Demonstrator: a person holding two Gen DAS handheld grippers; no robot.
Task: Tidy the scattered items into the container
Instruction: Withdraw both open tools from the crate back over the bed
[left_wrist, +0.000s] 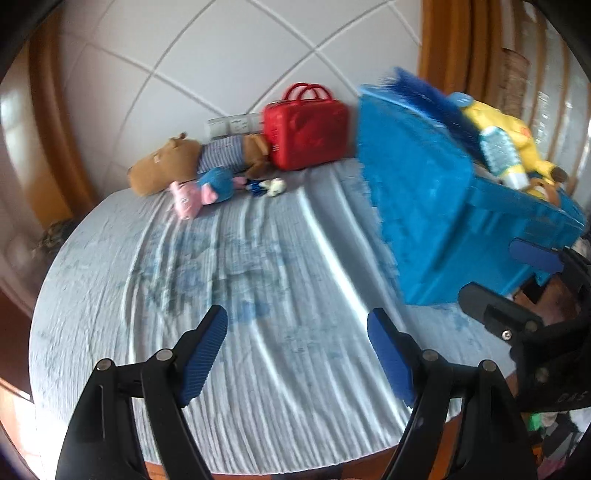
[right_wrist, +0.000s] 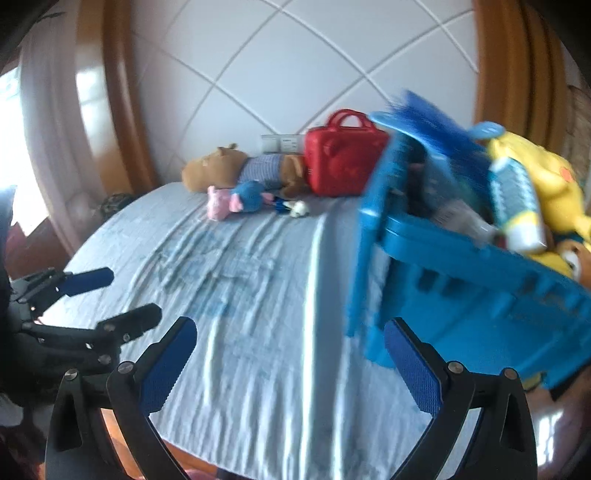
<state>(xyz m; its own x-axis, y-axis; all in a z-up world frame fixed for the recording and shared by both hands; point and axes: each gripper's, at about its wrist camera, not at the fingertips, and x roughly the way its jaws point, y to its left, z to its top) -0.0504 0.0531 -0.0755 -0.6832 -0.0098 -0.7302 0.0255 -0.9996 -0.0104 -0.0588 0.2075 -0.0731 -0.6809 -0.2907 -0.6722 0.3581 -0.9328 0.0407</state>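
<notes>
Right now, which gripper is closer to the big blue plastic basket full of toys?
Right. The right gripper has one finger right at the blue plastic basket's lower corner. The left gripper hangs open over the pale blue bedsheet, farther off on the basket's left.

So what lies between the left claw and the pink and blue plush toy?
Only bare, wrinkled bedsheet lies between the left claw and the pink and blue plush toy; the left wrist view shows it.

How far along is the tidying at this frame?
Partly done. The blue bin already holds a yellow plush and a blue brush. Nothing is in hand: left gripper and right gripper are both open. Left on the bed: brown plush, pink pig plush, small white toy, red case.
</notes>
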